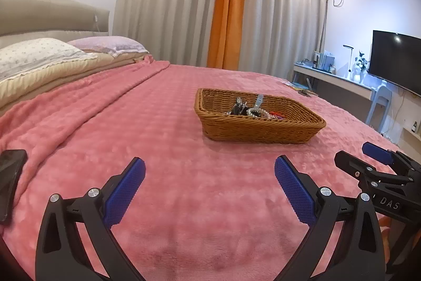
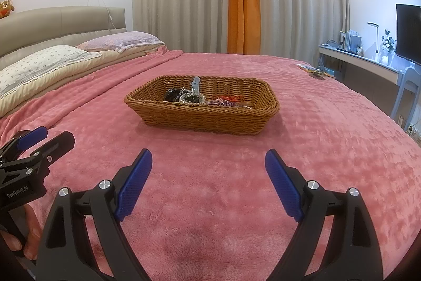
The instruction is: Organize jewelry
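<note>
A brown wicker basket (image 1: 263,127) (image 2: 202,117) stands on the pink blanket in the middle of the bed. In it lie several pieces of jewelry (image 1: 259,112) (image 2: 192,98): a beaded bracelet, dark items, a pale blue clip, red and pink pieces. My left gripper (image 1: 209,166) is open and empty, low over the blanket, short of the basket. My right gripper (image 2: 208,158) is open and empty, also short of the basket. Each gripper shows at the edge of the other's view: the right one (image 1: 376,157), the left one (image 2: 39,138).
A black phone (image 1: 10,175) lies on the blanket at the left. Pillows (image 2: 44,62) and a headboard are at the far left. A small colourful item (image 2: 314,70) lies at the bed's far right edge. A desk (image 2: 368,62), chair and TV stand right.
</note>
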Tool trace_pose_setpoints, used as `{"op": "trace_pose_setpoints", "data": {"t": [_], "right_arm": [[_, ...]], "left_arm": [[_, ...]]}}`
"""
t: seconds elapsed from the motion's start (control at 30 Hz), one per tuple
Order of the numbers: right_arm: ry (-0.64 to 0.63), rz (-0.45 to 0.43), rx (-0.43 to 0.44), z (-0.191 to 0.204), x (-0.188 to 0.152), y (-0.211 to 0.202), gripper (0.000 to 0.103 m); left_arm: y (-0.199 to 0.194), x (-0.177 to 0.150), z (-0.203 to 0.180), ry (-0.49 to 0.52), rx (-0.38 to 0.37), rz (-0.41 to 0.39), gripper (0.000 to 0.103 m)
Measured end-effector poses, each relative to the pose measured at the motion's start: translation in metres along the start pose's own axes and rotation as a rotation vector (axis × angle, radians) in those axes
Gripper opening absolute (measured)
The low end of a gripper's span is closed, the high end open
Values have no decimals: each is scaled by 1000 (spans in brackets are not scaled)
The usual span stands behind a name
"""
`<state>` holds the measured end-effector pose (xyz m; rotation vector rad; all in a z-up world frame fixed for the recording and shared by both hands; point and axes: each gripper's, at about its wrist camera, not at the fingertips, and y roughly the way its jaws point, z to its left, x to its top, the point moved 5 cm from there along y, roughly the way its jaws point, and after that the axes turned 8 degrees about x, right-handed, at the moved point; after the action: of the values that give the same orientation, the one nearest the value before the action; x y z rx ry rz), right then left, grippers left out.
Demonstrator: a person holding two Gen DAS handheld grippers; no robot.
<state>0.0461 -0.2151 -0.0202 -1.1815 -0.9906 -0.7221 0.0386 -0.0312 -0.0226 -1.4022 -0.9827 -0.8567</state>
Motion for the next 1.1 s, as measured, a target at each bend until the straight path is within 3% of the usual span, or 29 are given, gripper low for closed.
{"op": "trace_pose_setpoints", "data": {"t": [1.1], "right_arm": [[-16,-5,3,1,-1,-1,83]], "left_arm": [[2,2,-5,10,-15,10,96]]}}
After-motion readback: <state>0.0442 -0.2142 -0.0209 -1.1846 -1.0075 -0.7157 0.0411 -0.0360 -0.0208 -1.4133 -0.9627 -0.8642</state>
